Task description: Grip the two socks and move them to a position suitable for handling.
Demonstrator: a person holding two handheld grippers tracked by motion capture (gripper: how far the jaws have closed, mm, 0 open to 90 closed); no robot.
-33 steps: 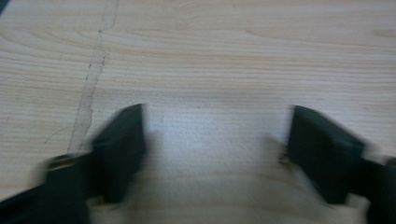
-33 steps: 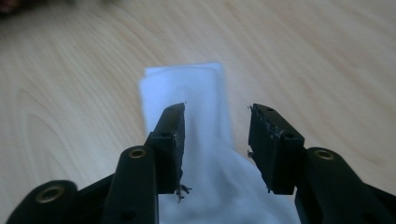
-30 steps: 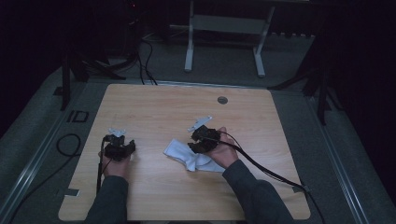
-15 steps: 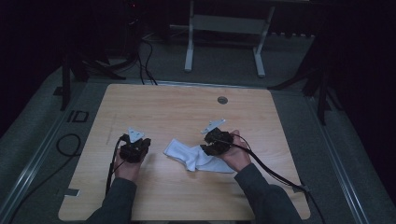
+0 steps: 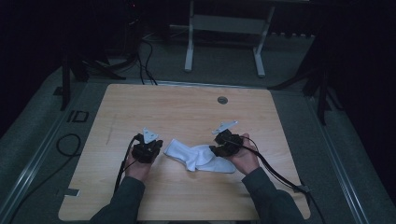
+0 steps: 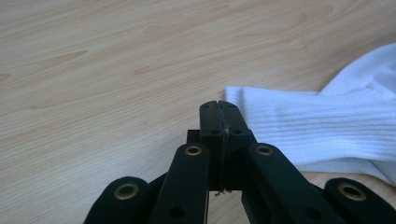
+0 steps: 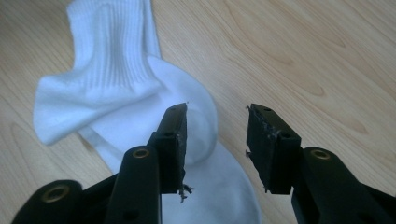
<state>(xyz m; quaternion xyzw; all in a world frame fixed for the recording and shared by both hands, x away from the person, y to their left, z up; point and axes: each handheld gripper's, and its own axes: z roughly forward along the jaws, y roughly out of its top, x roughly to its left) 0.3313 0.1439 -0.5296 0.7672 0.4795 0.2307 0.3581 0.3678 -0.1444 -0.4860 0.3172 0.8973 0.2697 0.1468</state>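
Both hands shifted rightward since earlier. Left tongs (image 6: 219, 122) clamped together, empty, beside white sock (image 5: 198, 156). Right tongs (image 7: 217, 140) closing, half-wide, over sock on bench (image 5: 187, 107).

Dim room, grey carpeted floor (image 5: 37, 140), pale metal frame (image 5: 224, 42) beyond wooden table (image 5: 187, 107).

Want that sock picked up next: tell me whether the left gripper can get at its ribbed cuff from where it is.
Probably yes: the left gripper sits right beside the sock's cuff with nothing between, but its jaws are shut and must open first.
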